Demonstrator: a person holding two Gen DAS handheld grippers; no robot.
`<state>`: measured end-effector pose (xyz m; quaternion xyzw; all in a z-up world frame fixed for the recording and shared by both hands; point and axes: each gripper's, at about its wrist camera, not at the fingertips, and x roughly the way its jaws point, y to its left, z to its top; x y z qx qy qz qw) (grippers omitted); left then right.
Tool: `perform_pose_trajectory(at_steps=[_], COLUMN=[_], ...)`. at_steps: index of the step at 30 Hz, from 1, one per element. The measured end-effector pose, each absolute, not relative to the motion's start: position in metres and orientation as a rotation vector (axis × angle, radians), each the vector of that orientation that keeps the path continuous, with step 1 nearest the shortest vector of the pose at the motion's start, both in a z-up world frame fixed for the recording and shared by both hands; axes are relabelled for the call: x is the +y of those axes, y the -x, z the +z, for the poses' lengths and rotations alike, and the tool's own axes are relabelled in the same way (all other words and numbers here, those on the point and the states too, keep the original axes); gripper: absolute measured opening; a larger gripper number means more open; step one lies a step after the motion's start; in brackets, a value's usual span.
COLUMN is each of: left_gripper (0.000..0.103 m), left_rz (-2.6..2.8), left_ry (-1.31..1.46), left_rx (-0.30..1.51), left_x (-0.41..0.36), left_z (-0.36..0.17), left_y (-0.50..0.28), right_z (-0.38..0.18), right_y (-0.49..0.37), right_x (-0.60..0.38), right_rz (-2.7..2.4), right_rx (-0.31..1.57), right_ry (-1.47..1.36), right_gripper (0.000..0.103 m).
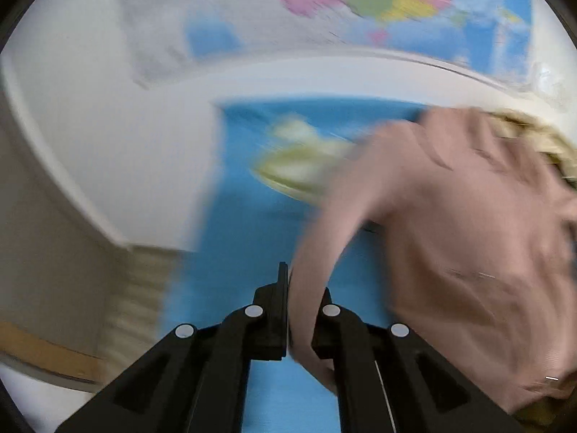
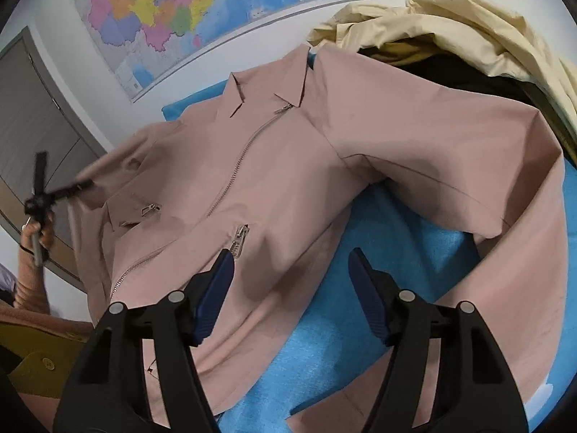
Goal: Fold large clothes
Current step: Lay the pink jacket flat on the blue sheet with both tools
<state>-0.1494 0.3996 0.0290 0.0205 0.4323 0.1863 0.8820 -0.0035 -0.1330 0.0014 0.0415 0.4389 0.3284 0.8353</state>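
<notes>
A dusty-pink zip jacket (image 2: 288, 166) lies front-up on a blue cover (image 2: 396, 245), collar toward the wall. In the right wrist view my right gripper (image 2: 292, 256) hovers open over the jacket's lower front, blue pads (image 2: 216, 288) wide apart with nothing pinched. At the far left of that view a hand holds my left gripper (image 2: 81, 186) at the jacket's left sleeve. The left wrist view is blurred: my left gripper (image 1: 304, 288) is shut on a strip of the pink jacket (image 1: 468, 234), which hangs between its black fingers (image 1: 277, 310) and rises to the right.
A cream garment (image 2: 468, 25) is heaped over a dark one (image 2: 450, 68) at the back right. A coloured wall map (image 2: 180, 11) hangs behind the table, and a grey door (image 2: 32, 108) stands at the left. A pale yellow-green garment (image 1: 299, 166) lies on the blue cover (image 1: 245, 216).
</notes>
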Motion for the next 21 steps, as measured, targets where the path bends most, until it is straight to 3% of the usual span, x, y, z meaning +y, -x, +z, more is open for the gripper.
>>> perform_pose_trajectory(at_steps=[3, 4, 5, 7, 10, 14, 19, 21], left_gripper=[0.012, 0.022, 0.044, 0.067, 0.068, 0.079, 0.081, 0.073], left_rz=[0.513, 0.584, 0.632, 0.648, 0.53, 0.149, -0.053, -0.072], left_ry=[-0.149, -0.209, -0.252, -0.298, -0.236, -0.078, -0.108, -0.097], left_rx=[0.924, 0.942, 0.963, 0.971, 0.873, 0.759, 0.892, 0.98], left_x=[0.406, 0.403, 0.4, 0.39, 0.367, 0.34, 0.295, 0.287], left_z=[0.032, 0.025, 0.017, 0.002, 0.011, 0.034, -0.011, -0.04], left_y=[0.139, 0.133, 0.129, 0.126, 0.133, 0.138, 0.091, 0.066], right_z=[0.0, 0.0, 0.001, 0.004, 0.013, 0.019, 0.003, -0.014], right_y=[0.001, 0.001, 0.002, 0.0, -0.003, -0.016, -0.043, -0.062], right_x=[-0.137, -0.138, -0.137, -0.136, -0.119, -0.08, -0.017, 0.007], right_rz=[0.681, 0.676, 0.663, 0.657, 0.667, 0.694, 0.664, 0.649], right_rx=[0.913, 0.909, 0.898, 0.889, 0.864, 0.843, 0.847, 0.881], right_ry=[-0.111, -0.112, -0.107, -0.096, -0.044, 0.061, 0.248, 0.305], right_gripper=[0.066, 0.066, 0.066, 0.066, 0.07, 0.073, 0.074, 0.071])
